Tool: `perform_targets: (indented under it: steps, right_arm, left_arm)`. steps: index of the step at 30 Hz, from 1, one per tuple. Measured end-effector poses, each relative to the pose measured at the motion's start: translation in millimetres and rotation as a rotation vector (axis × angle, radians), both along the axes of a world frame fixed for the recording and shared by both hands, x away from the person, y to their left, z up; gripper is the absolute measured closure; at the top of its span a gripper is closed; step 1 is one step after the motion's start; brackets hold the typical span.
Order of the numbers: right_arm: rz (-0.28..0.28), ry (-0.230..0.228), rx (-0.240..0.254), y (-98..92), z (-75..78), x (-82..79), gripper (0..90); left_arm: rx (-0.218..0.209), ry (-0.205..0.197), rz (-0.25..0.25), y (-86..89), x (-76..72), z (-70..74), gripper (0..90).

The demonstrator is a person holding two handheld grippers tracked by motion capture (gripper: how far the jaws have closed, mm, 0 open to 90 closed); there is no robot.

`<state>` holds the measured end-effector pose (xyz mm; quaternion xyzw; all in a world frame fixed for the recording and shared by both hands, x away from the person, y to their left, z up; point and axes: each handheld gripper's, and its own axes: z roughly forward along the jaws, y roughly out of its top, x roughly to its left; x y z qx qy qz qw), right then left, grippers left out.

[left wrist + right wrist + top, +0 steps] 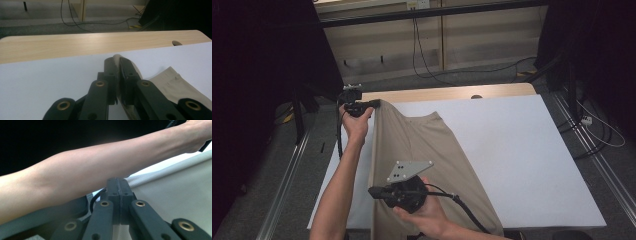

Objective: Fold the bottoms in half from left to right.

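**Both tongs clamped on the beige trousers along their left edge**

High view: my left tongs (374, 104), held in my left hand (357, 125), sit in the upper left of the frame at the far corner of the beige trousers (427, 160). My right tongs (374, 192), carried in my right hand (424, 212) under a grey three-cornered plate (409, 170), sit at lower centre on the same left edge of the cloth. The trousers lie across the left part of the white sheet (522, 150) that covers the worktop (447, 93), running from upper left toward the bottom edge of the frame; their left edge is drawn up between the two tongs.

Left gripper view: my left tongs (117, 62) are closed on a fold of the trousers (175, 85), and a tip of cloth pokes out above the jaws at centre frame. The white sheet (50, 77) and the wooden strip of worktop (75, 45) lie beyond.

Right gripper view: my right tongs (117, 183) stand with jaws pressed together at lower centre, at the hem of the trousers (175, 192); the cloth pinched between them is too thin to make out. My left forearm (87, 172) crosses the frame just behind.
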<state>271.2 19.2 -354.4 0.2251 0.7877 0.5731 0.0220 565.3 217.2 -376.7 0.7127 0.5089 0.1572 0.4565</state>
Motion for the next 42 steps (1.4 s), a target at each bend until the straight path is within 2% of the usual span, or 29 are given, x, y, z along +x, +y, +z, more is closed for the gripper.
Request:
perform_targets:
  steps: [3,6,14,17,18,21,26,29,32,34,36,39,42]
  right_arm:
    - [-0.003,-0.005,-0.005,-6.0,-0.8,-3.5,90.0]
    - [-0.028,0.005,-0.008,-22.0,-4.0,-4.6,90.0]
    - [-0.067,0.003,-0.025,-50.2,-8.5,-8.8,90.0]
    - [-0.099,0.013,-0.02,-65.5,-9.4,-9.6,90.0]
    - [-0.121,0.021,-0.018,-76.5,-11.3,-10.1,90.0]
    - [-0.144,0.026,-0.02,-86.7,-13.7,-12.3,90.0]
    - [-0.192,0.036,-0.025,-110.8,-18.7,-18.3,90.0]
    - [-0.219,0.039,-0.032,-125.5,-23.3,-20.6,90.0]
    - [-0.258,0.067,-0.042,-142.9,-33.5,-21.2,90.0]
    - [-0.26,0.078,-0.047,-146.3,-36.4,-21.4,90.0]
    - [-0.278,0.112,-0.048,-156.1,-44.4,-21.7,90.0]
    - [-0.292,0.117,-0.056,-160.9,-47.3,-22.6,90.0]
    - [-0.312,0.122,-0.06,-169.3,-49.4,-25.9,90.0]
  left_arm:
    - [-0.018,-0.002,-0.009,-6.2,0.9,-2.5,85.2]
    - [-0.014,0.0,-0.027,-18.9,1.1,-3.4,85.2]
    - [-0.021,0.012,-0.058,-39.9,3.0,-12.9,85.2]
    - [-0.027,0.017,-0.064,-46.7,3.4,-15.8,85.2]
    - [-0.024,0.017,-0.068,-51.0,4.2,-16.6,85.2]
    - [-0.023,0.018,-0.072,-56.3,5.4,-16.8,85.2]
    - [-0.003,0.011,-0.103,-71.9,7.5,-15.9,85.2]
    - [0.013,0.022,-0.117,-81.6,9.3,-19.7,85.2]
    - [0.016,0.027,-0.122,-91.1,10.2,-25.1,85.2]
    - [0.03,0.03,-0.133,-97.0,10.9,-28.7,85.2]
    - [0.044,0.036,-0.136,-102.6,12.6,-31.8,85.2]
    - [0.039,0.054,-0.134,-109.7,16.0,-34.2,85.2]
    - [0.046,0.05,-0.152,-120.9,16.9,-35.1,85.2]
